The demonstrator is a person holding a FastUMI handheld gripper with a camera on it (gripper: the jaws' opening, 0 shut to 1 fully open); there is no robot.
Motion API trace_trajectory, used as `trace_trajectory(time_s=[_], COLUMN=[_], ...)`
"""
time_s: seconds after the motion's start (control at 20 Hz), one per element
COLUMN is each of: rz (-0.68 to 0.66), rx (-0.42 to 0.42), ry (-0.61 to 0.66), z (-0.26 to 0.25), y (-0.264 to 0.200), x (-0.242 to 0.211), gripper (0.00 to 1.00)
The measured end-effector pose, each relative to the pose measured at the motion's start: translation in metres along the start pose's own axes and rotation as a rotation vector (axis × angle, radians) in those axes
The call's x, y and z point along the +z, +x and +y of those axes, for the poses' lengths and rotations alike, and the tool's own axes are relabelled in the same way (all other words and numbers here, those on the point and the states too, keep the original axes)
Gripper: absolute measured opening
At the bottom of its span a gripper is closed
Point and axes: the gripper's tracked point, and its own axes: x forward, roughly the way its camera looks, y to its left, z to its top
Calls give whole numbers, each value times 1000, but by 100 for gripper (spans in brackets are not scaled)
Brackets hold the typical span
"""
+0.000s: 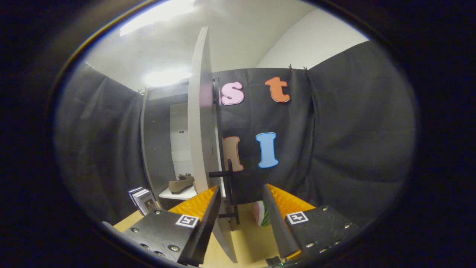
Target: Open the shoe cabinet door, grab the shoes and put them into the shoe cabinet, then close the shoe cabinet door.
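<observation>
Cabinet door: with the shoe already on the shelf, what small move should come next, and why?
Probably swing the door shut. It stands open, edge-on between the open gripper fingers, its black handle just ahead of them, and the shoe rests on the shelf inside the cabinet, so only the closing appears left.

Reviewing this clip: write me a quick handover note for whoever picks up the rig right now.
Tool: open, fingers either side of the door's edge, the door's black handle between them, not clamped.
Cabinet door: swung open, seen edge-on.
Shoe: on a white shelf inside the cabinet.
Done: door opened, a shoe stored.
Left: close the door.
Nearby: a striped ball on the floor, beyond the fingers.
</observation>
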Motion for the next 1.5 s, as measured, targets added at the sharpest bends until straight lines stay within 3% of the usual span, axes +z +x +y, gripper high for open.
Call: trace_trajectory(time_s=[0.25,0.65,1.15,1.5], rz=[-2,33,95,126], rx=[79,267,402,451], ry=[12,47,74,63], z=[29,126,209,251], y=[1,24,54,79], x=[-4,-18,-41,-51], gripper=[71,71,71,73])
